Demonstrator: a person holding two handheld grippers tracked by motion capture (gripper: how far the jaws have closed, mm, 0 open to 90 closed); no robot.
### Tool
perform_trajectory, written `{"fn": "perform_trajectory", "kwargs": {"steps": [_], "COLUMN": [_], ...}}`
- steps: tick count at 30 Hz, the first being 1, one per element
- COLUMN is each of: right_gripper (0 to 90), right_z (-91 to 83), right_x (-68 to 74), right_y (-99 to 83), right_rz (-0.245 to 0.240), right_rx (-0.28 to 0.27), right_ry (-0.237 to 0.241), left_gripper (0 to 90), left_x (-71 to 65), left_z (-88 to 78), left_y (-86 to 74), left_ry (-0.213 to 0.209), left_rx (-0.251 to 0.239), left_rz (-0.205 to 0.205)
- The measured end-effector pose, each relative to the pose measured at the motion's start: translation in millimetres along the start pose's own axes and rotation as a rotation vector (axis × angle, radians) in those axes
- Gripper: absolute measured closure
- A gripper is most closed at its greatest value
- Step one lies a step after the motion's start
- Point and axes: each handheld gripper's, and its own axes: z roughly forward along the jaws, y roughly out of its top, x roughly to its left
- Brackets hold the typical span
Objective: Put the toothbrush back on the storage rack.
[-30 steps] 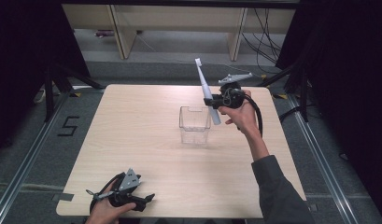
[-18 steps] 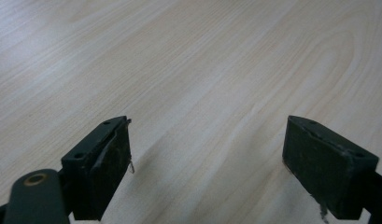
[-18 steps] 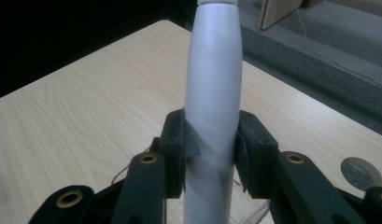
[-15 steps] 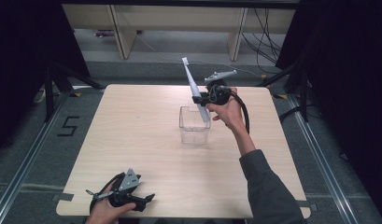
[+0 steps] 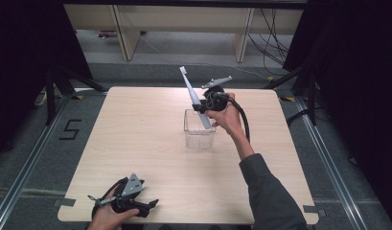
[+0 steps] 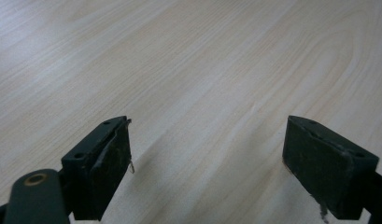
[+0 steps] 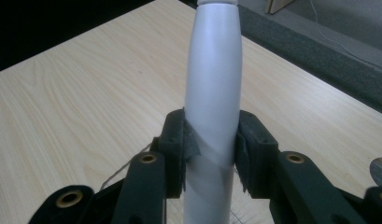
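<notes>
Pale wood grain covers the table (image 5: 136, 143), the biggest thing here, with a dark floor and shelving legs beyond its far edge. Near the middle stands a clear plastic container (image 5: 199, 129), upright and open at the top.

Over the last second the right gripper (image 5: 203, 108) has carried the electric toothbrush (image 5: 193, 96) leftward, from beside the container's right side to a place above its rim, and the person's forearm has stretched further across the table. The handle's lower end now overlaps the container's right wall in the high view; whether it is already inside or just behind the wall cannot be told. The brush head points up and away, tilted toward the left. In the right gripper view the jaws are clamped on the white handle (image 7: 212, 112), one pad on each side, with no gap visible.

That shift suggests the toothbrush is being brought to the container to be stood in it; the lowering step looks close, and the tilt may need easing so the base clears the rim.

The left gripper (image 5: 148, 206) has not moved: it rests at the near left edge of the table, well apart from the container, its jaws spread wide over bare wood with nothing between them.
</notes>
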Motion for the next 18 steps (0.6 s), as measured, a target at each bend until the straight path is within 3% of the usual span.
{"fn": "perform_trajectory", "kwargs": {"steps": [2, 6, 8, 9, 16, 18], "right_gripper": [66.9, 66.9, 66.9, 66.9, 66.9, 66.9], "right_z": [5.6, 13.2, 18.5, 18.5, 28.5, 29.9], "right_x": [2.1, 4.5, 6.0, 6.5, 7.2, 9.0], "right_y": [-2.3, -7.2, -10.0, -10.0, -15.4, -16.5], "right_rz": [0.011, 0.007, -0.028, -0.025, -0.048, -0.025], "right_rx": [0.001, 0.036, 0.043, 0.069, 0.113, 0.136], "right_ry": [0.006, 0.006, -0.004, 0.007, -0.003, 0.002], "left_gripper": [15.0, 15.0, 15.0, 15.0, 15.0, 15.0], "left_x": [-1.1, -0.7, -0.6, -0.6, -1.3, -1.4], "left_z": [-0.1, 0.2, -0.1, -0.1, -0.2, -0.1], "left_y": [-0.3, 0.0, -0.3, -0.3, -0.1, -0.2], "left_ry": [-0.001, 0.001, -0.001, -0.001, -0.004, -0.005], "left_rx": [-0.008, -0.002, -0.001, -0.001, -0.006, -0.007], "left_rz": [-0.015, -0.002, -0.006, -0.006, -0.01, -0.015]}}
